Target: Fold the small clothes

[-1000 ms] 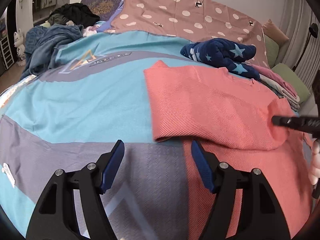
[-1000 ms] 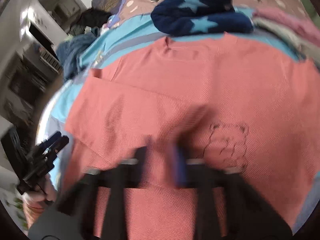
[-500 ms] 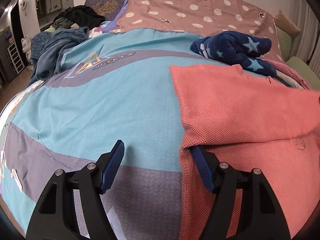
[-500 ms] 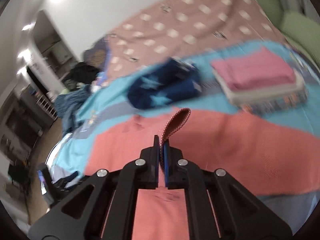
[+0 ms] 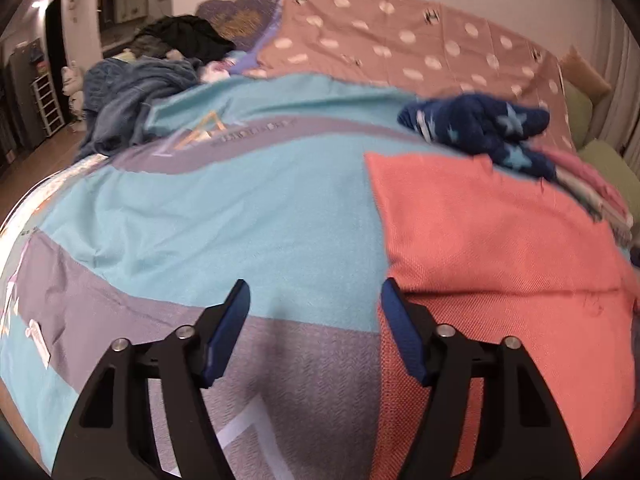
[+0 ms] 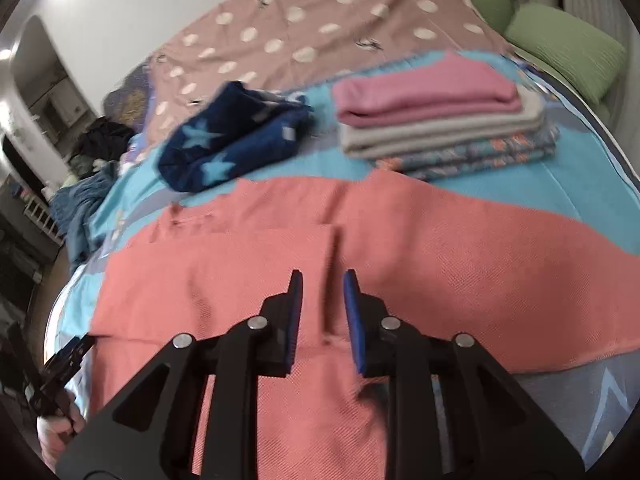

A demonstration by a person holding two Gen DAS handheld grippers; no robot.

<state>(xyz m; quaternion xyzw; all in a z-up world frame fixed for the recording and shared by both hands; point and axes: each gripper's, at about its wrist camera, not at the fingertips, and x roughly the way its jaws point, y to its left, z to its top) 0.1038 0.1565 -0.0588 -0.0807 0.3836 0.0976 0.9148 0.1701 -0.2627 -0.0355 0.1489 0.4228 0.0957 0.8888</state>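
Right wrist view: right gripper [image 6: 322, 280] parted, holding nothing, just above the shirt [image 6: 460, 264].
Shirt: coral, flat on the bedspread [image 5: 224, 208], just in front of the star garment [image 6: 228, 140]; one side folded over the middle.
Long axis: across the right gripper's view (edge of the flap between its fingers).
Left gripper [image 5: 314, 304]: wide open, empty, at the shirt's left edge.
Nearer hand: right, by my judgement.

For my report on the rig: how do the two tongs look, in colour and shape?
The left tongs and the right tongs look alike: matte black frames with triangular cut-outs, silver round screw heads at the joints, and flat blue pads on the inner faces of the fingers. No cables, markings or sleeves show.
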